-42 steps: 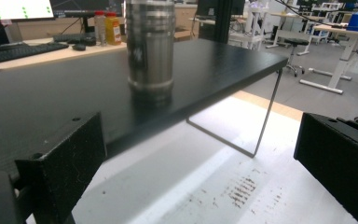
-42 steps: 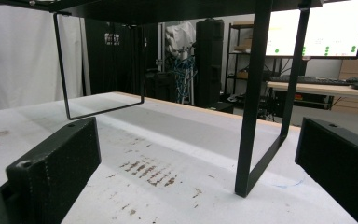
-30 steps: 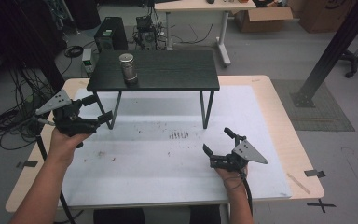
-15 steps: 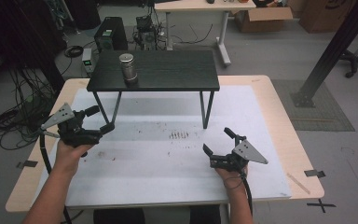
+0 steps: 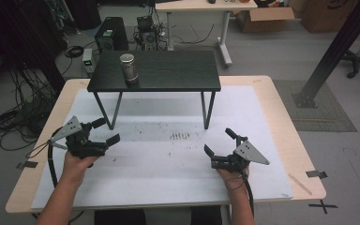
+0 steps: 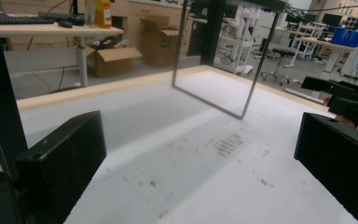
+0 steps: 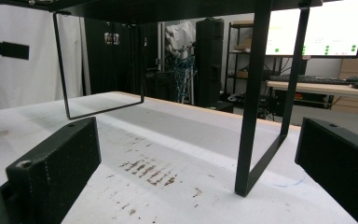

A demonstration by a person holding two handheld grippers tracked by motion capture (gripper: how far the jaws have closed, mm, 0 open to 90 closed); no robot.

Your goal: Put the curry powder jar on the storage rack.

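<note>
So far nothing is in hand: my left gripper (image 5: 104, 131) and right gripper (image 5: 218, 142) both rest low over the white mat (image 5: 168, 164) with jaws spread wide and empty. The can (image 5: 128, 68), the one thing worth reaching for, stands upright on the black shelf (image 5: 168, 70) near its 9 o'clock end, well apart from both grippers, at about 1 o'clock from the left one. I judge the whole job is left to do: approach, grasp, move.

Room is good on the mat between the grippers. The shelf's front edge and its thin legs (image 5: 207, 110) are the hazards; in the right gripper view a leg (image 7: 251, 116) stands close at 12 o'clock. I'd lift the left gripper above the shelf edge before going in.
</note>
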